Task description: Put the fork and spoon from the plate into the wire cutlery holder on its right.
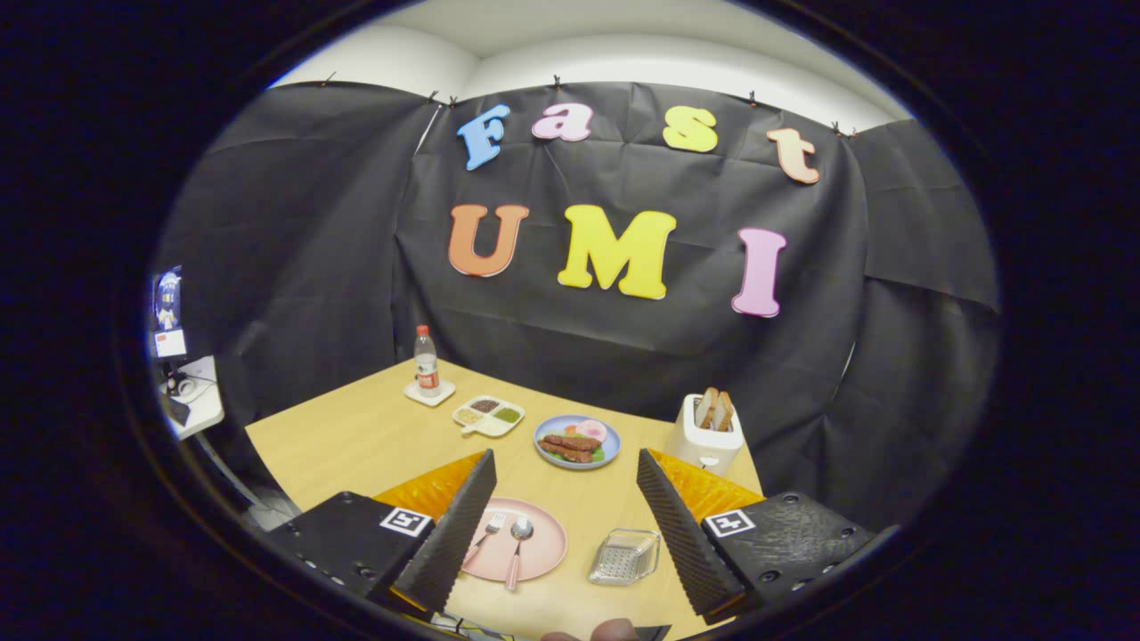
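Fork [487,531] and spoon [517,550] both lie side by side on the pink plate [545,554], fork to the left, handles pointing toward the camera. Nothing is in the wire cutlery holder [625,556], which sits on the wooden desk [374,436] just right of the plate. Judging by this, the task has not begun; both pieces remain to be moved. The gripper [567,525] hovers above the desk, tilted down at the plate and holder, its fingers spread wide and gripping nothing. Plate and holder appear between the fingers. Farther off stand a plate of food [577,441], a toaster [708,432] and a bottle [427,361].
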Demonstrator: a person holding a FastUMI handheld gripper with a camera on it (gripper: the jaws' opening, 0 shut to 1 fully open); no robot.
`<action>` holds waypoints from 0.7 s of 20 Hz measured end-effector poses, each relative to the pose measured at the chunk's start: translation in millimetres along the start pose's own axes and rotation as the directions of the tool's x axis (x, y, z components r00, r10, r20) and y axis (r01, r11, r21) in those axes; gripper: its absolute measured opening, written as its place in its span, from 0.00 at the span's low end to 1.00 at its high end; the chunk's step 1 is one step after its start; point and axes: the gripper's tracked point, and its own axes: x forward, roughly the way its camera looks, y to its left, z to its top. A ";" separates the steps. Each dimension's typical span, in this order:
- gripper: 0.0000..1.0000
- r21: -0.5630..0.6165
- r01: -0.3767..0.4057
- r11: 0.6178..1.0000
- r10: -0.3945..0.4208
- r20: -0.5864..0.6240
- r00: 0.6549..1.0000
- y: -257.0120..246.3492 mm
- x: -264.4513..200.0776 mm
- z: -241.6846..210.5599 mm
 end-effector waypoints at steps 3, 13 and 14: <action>0.95 0.014 -0.053 0.999 0.054 -0.130 0.990 11.7 8.8 -30.9; 0.97 0.150 -0.130 0.980 0.198 -0.793 0.576 53.2 18.3 -174.4; 0.97 0.135 -0.129 0.982 0.184 -0.816 0.548 54.1 23.7 -182.1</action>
